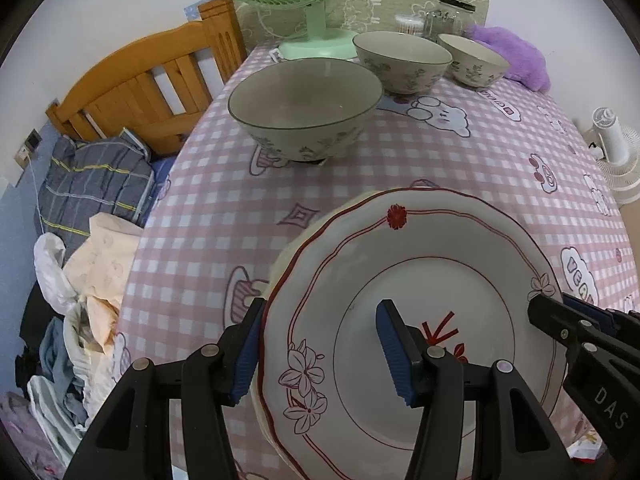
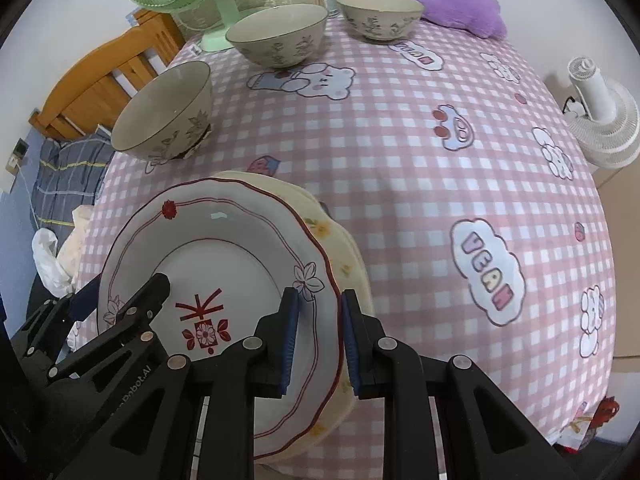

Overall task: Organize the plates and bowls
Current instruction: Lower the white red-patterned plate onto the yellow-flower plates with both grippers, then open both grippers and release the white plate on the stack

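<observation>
A white plate (image 1: 420, 272) (image 2: 224, 248) with a red rim line and flower prints lies on top of a cream plate (image 1: 281, 262) (image 2: 334, 236) at the near edge of the table. My left gripper (image 1: 320, 306) (image 2: 122, 286) straddles the white plate's left rim, one pad outside the edge and one over the well, closed onto it. Across from it, my right gripper (image 2: 320, 294) (image 1: 554, 304) pinches the right rim between its blue pads. Three grey floral bowls stand farther back: a large bowl (image 1: 304, 120) (image 2: 164, 112), a middle bowl (image 1: 404, 62) (image 2: 280, 36) and a small bowl (image 1: 474, 60) (image 2: 380, 14).
A pink checked cloth (image 1: 440, 168) covers the table. At its far edge stand a green fan (image 1: 316, 0), a glass jar (image 1: 452, 16) and a purple plush (image 1: 516, 56). A white fan (image 1: 612, 148) stands off the right side. A wooden bed frame (image 1: 152, 80) with piled clothes lies left.
</observation>
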`<state>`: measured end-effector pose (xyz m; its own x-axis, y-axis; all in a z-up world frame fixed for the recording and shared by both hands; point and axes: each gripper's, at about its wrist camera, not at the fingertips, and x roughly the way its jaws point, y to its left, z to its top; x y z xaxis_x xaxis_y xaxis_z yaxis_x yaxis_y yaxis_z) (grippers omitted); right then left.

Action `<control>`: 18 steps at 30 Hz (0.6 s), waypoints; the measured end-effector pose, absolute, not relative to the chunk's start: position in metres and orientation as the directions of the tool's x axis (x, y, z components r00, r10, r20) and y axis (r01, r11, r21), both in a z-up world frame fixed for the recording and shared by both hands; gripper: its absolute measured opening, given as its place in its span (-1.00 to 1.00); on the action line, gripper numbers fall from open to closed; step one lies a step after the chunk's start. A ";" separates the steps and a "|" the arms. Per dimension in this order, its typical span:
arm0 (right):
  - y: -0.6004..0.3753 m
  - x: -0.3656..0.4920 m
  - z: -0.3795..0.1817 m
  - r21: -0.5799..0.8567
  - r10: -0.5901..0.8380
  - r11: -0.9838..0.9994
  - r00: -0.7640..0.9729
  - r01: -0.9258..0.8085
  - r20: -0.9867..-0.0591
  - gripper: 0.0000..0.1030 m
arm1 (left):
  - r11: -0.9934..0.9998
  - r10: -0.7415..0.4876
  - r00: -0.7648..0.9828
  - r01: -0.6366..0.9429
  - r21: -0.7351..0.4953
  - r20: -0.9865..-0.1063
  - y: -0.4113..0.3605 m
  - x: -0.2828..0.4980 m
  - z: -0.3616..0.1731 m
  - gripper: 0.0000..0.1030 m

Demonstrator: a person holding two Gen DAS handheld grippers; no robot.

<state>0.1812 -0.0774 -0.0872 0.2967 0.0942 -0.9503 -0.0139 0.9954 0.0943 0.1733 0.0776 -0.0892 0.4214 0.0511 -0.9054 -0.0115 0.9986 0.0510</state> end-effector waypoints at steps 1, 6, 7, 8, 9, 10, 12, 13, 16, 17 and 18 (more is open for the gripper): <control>-0.077 0.182 -0.088 0.096 0.095 0.995 0.296 -0.012 -0.950 -0.53 | 0.999 0.052 0.425 -0.010 0.053 -0.904 0.078 0.174 -0.089 0.08; -0.075 0.184 -0.088 0.072 0.070 0.997 0.302 -0.005 -0.951 -0.52 | 0.998 0.065 0.433 -0.004 0.070 -0.899 0.074 0.176 -0.092 0.12; -0.075 0.183 -0.088 0.073 0.070 0.997 0.300 -0.001 -0.951 -0.52 | 0.998 0.065 0.435 -0.006 0.069 -0.898 0.073 0.176 -0.092 0.12; -0.076 0.183 -0.088 0.072 0.068 0.997 0.295 0.005 -0.953 -0.52 | 0.997 0.069 0.435 -0.005 0.074 -0.898 0.072 0.176 -0.092 0.13; -0.077 0.182 -0.089 0.074 0.067 0.997 0.290 0.010 -0.955 -0.52 | 0.997 0.070 0.436 0.001 0.078 -0.897 0.070 0.174 -0.092 0.20; -0.078 0.181 -0.089 0.074 0.067 0.997 0.283 0.015 -0.957 -0.52 | 0.996 0.070 0.438 0.010 0.083 -0.896 0.067 0.173 -0.094 0.29; -0.077 0.179 -0.089 0.068 0.061 0.998 0.286 0.014 -0.956 -0.51 | 0.996 0.067 0.441 0.024 0.086 -0.895 0.064 0.171 -0.096 0.44; -0.076 0.179 -0.090 0.062 0.056 0.998 0.289 0.013 -0.956 -0.51 | 0.996 0.057 0.442 0.032 0.080 -0.895 0.063 0.171 -0.096 0.53; -0.072 0.178 -0.090 0.029 0.026 1.000 0.294 0.006 -0.955 -0.50 | 0.995 0.050 0.447 0.052 0.082 -0.893 0.060 0.169 -0.097 0.54; -0.072 0.177 -0.091 0.026 0.024 1.000 0.297 0.004 -0.955 -0.50 | 0.995 0.048 0.447 0.055 0.081 -0.893 0.061 0.169 -0.097 0.56; -0.072 0.177 -0.091 0.028 0.025 1.000 0.298 0.004 -0.954 -0.50 | 0.995 0.043 0.443 0.057 0.076 -0.895 0.061 0.169 -0.097 0.59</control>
